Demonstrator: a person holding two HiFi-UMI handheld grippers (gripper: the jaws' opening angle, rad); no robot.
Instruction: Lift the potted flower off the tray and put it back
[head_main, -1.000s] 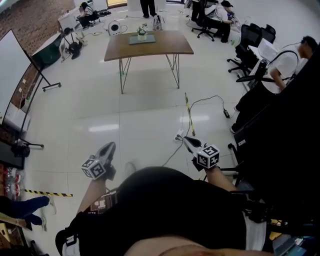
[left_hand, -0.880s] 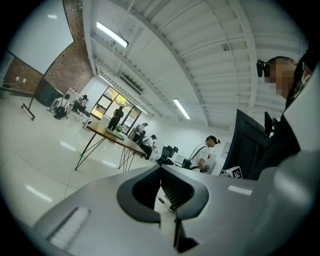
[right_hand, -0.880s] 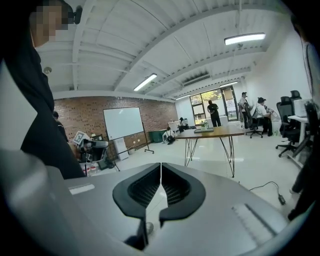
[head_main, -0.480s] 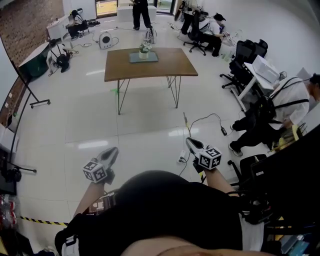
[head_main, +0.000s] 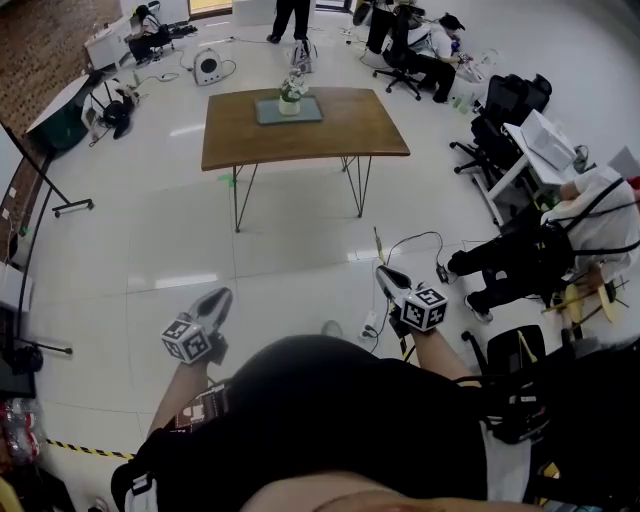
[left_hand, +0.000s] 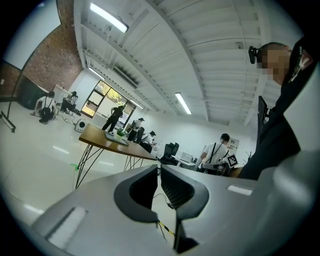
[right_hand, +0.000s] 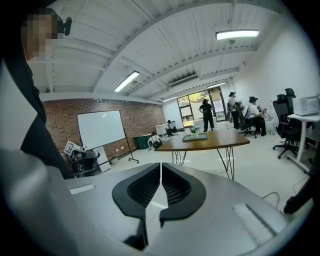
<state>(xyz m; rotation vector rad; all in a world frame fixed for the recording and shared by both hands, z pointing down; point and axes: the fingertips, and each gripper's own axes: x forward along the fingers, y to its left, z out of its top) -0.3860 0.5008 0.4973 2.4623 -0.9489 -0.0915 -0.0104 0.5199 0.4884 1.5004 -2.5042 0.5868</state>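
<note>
The potted flower (head_main: 290, 94) sits on its tray (head_main: 310, 113) at the far side of the wooden table (head_main: 340, 135), well apart from both tools. The left gripper (head_main: 219, 296) and right gripper (head_main: 385, 276) hang over open floor, each with its jaws pressed together on nothing. The risks lie in the approach, I judge: a loose cable (head_main: 428, 235) and power strip (head_main: 368, 325) on the floor near the right gripper could catch a foot, and closed jaws reaching the pot unopened would shove it off the tray or tip it.
</note>
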